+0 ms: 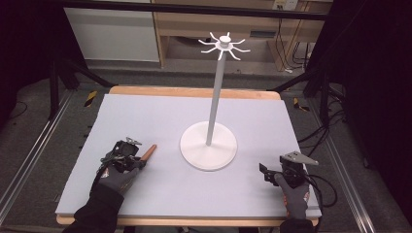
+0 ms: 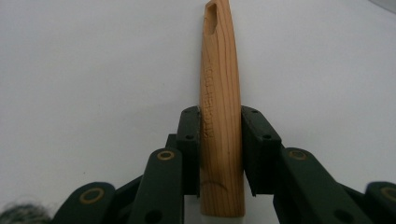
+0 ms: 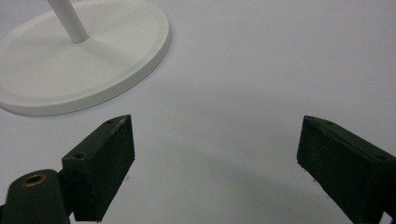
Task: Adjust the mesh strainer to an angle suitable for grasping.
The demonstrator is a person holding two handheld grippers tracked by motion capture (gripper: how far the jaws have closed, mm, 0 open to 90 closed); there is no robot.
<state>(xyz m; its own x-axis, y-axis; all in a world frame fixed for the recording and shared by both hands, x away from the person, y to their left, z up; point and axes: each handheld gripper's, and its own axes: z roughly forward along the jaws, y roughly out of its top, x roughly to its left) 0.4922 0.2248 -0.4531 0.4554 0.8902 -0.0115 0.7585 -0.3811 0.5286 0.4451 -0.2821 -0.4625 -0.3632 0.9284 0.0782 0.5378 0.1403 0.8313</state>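
A wooden handle [image 2: 220, 107] with a slotted hole near its far end lies between the two black jaws of my left gripper [image 2: 220, 140], which is shut on it. From above, the same wooden handle [image 1: 148, 152] pokes out to the right of the left gripper [image 1: 130, 154] at the table's front left, low over the surface. My right gripper [image 1: 266, 171] rests at the front right with its jaws wide apart and nothing between them [image 3: 215, 154]. A white stand [image 1: 209, 145] with a round base, tall pole and hooked top [image 1: 224, 44] rises mid-table.
The stand's round base [image 3: 93, 60] lies just ahead and left of the right gripper. A light grey mat [image 1: 145, 116] covers the wooden table. Dark frame rails and cables run along both sides. Shelving stands behind the table.
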